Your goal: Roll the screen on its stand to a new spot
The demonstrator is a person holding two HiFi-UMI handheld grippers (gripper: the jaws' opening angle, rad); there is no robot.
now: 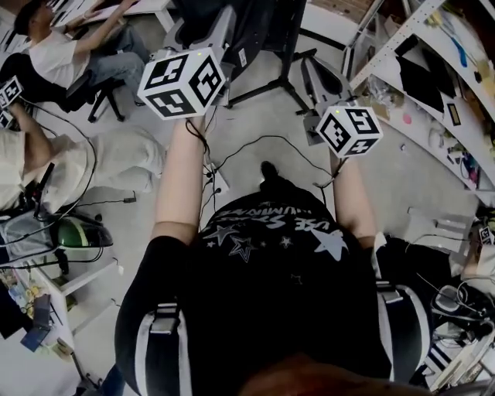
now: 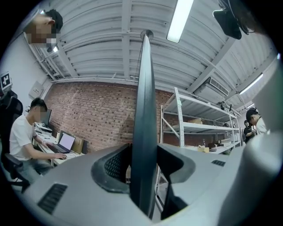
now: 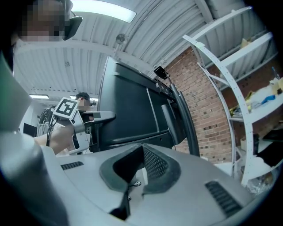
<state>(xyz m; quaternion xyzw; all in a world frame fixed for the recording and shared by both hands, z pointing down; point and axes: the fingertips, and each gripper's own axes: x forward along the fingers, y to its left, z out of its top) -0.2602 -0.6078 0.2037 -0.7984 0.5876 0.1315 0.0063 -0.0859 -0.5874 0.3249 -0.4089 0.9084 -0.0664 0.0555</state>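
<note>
The screen point(image 1: 259, 23) is a big black panel on a black stand with splayed legs point(image 1: 267, 89), straight ahead of me in the head view. My left gripper point(image 1: 223, 32) is shut on the panel's side edge. In the left gripper view that dark edge point(image 2: 144, 110) stands upright and fills the gap between the jaws of the left gripper point(image 2: 143, 148). My right gripper point(image 1: 317, 77) is by the stand's right side, shut, with nothing between its tips. The right gripper view shows the screen's back point(image 3: 128, 110) ahead of the right gripper point(image 3: 141, 147) and the left gripper point(image 3: 98, 116) on its far edge.
Cables point(image 1: 255, 147) trail over the floor under my arms. People sit on office chairs at the left point(image 1: 62, 54). A white shelving rack point(image 1: 433, 69) runs along the right. A person works at a laptop desk point(image 2: 26, 137) by the brick wall, and metal shelves point(image 2: 199, 128) stand beyond the screen.
</note>
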